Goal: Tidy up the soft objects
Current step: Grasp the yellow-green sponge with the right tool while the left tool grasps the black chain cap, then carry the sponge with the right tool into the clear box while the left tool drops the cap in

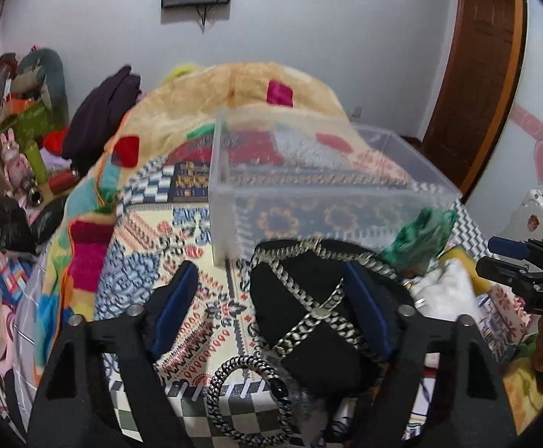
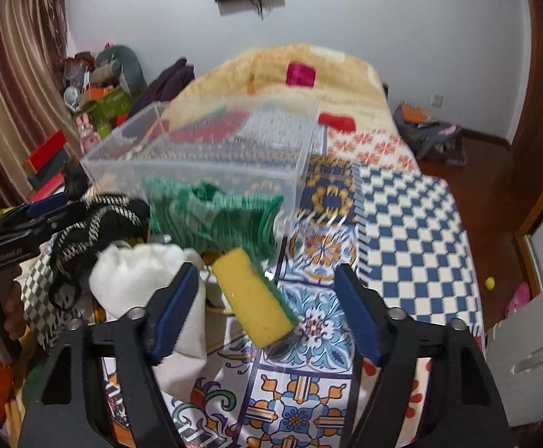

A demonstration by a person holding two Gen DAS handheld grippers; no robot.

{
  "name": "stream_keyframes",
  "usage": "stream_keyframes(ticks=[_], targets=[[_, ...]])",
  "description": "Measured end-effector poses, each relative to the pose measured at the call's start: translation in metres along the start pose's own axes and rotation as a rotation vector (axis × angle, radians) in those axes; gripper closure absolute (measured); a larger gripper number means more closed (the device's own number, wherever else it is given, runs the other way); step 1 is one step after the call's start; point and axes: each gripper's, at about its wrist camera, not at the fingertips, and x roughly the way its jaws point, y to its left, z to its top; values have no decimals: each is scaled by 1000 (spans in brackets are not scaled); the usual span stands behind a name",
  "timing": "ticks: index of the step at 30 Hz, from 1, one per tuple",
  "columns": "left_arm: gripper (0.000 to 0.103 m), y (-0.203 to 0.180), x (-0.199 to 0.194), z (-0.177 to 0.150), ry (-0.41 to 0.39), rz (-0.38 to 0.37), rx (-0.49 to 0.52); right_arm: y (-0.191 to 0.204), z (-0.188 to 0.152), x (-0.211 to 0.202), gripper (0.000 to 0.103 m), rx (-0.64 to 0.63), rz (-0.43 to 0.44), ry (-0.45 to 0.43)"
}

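Bedding in patchwork prints covers the bed, the broad surface on which everything rests. Next in size is the clear plastic bin, set squarely on the quilt just beyond the heap of soft things, presumably so that each item needs only a short carry into it; through its walls only the quilt pattern shows, so it looks empty, though blur makes that uncertain. In front of it lies the black bag with its woven silver-and-black straps, one strap looping loose toward the camera. Beside the bag sits a white cloth bundle, and behind that a crumpled green cloth touching the bin's near wall. Smallest is the yellow sponge, lying at an angle on the quilt with its green scouring face turned away. The left gripper hangs with its jaws spread wide, one finger over the bag, holding nothing; it seems placed to take the bag first. The right gripper is likewise wide apart and empty, framing the sponge between its fingers without touching it.
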Motion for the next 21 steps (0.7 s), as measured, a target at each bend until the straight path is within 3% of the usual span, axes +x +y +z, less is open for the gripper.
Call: stream_keyframes(ticks=[7,9,15,21], targets=[[51,1,10,-6,34,-41,1,2,-8,13,66,-8,56,72],[68,-1,12,-5,44,-82,-18,3,-9,12,69,-14,53,70],[90,-2,2,-3,15,-88,2,0,-7,3,73,-5,64,37],[93,-7,-26,2,-49,-114,18,4,4,-17,74,-22,59,-28]])
